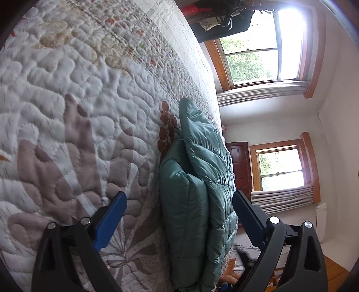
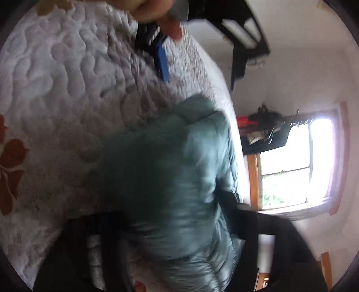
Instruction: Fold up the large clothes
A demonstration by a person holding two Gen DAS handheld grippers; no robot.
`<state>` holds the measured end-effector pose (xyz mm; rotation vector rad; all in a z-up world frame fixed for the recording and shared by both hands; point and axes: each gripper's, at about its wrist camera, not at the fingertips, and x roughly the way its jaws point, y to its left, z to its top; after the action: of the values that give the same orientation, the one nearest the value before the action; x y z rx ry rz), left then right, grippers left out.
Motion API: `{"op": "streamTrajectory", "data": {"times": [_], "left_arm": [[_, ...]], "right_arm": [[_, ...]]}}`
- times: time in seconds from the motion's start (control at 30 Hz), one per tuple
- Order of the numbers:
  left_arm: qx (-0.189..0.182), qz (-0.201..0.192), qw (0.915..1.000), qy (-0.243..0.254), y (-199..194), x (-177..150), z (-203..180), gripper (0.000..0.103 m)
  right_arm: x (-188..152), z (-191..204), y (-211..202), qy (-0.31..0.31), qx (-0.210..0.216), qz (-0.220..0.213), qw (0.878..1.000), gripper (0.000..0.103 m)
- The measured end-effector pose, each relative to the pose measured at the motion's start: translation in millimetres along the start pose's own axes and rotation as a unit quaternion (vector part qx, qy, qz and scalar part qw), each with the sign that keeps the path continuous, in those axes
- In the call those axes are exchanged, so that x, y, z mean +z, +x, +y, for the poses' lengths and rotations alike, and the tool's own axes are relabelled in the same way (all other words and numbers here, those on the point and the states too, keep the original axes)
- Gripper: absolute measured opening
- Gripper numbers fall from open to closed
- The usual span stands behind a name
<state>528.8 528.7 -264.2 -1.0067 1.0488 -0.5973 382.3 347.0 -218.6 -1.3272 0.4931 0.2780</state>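
A teal puffer jacket (image 1: 197, 179) lies folded into a thick bundle on the quilted bedspread (image 1: 67, 101). In the left wrist view my left gripper (image 1: 179, 215) is open, and its blue-padded fingers (image 1: 110, 222) stand on either side of the bundle's near end without pinching it. The right wrist view is badly blurred. There the jacket (image 2: 170, 179) fills the middle, and the dark fingers (image 2: 242, 215) of my right gripper (image 2: 175, 222) sit wide apart around it. At the top of that view are the left gripper (image 2: 199, 74) and a hand (image 2: 152, 11).
The white bedspread (image 2: 56, 89) has brown and rust leaf patterns. Beyond the bed's edge are wood-framed windows (image 1: 260, 58) with grey blinds, a dark wooden door (image 1: 240, 166), white walls, and hanging dark clothes (image 1: 219, 20).
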Motion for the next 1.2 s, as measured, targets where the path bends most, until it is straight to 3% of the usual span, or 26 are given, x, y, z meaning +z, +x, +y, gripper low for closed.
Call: {"op": "streamTrajectory", "data": {"times": [0.07, 0.27, 0.5, 0.57, 0.6, 0.7, 0.83, 1.2], "left_arm": [[-0.006, -0.002, 1.0, -0.006, -2.7, 2.3, -0.6, 0.095], [-0.038, 0.006, 0.9992, -0.005, 8.7, 6.4, -17.5, 0.095], [-0.006, 0.045, 0.999, 0.005, 51.3, 17.7, -38.7, 0.094], [0.023, 0.055, 0.9982, 0.005, 63.2, 22.6, -42.8, 0.084], [0.035, 0.067, 0.9971, -0.004, 70.0, 25.3, -42.9, 0.068], [0.059, 0.087, 0.9944, 0.011, 80.8, 31.3, -53.1, 0.059], [0.079, 0.095, 0.9921, 0.023, 85.6, 35.7, -65.7, 0.038], [0.141, 0.092, 0.9846, 0.046, 87.0, 43.3, -122.3, 0.025]], "right_arm": [[-4.1, -2.0, -5.9, 0.017, 0.007, -0.01, 1.0, 0.033], [-9.4, -21.6, -17.0, 0.068, 0.02, -0.031, 0.997, 0.03], [-12.0, -36.5, -24.2, 0.104, 0.026, -0.045, 0.993, 0.03], [-14.6, -39.3, -26.5, 0.113, 0.028, -0.05, 0.992, 0.03], [-15.4, -40.5, -27.4, 0.117, 0.03, -0.053, 0.991, 0.03], [-18.1, -41.4, -29.0, 0.127, 0.034, -0.06, 0.989, 0.03], [-26.6, -51.3, -28.7, 0.156, 0.048, -0.068, 0.984, 0.028], [-35.3, -74.8, -40.4, 0.217, 0.069, -0.088, 0.97, 0.025]]}}
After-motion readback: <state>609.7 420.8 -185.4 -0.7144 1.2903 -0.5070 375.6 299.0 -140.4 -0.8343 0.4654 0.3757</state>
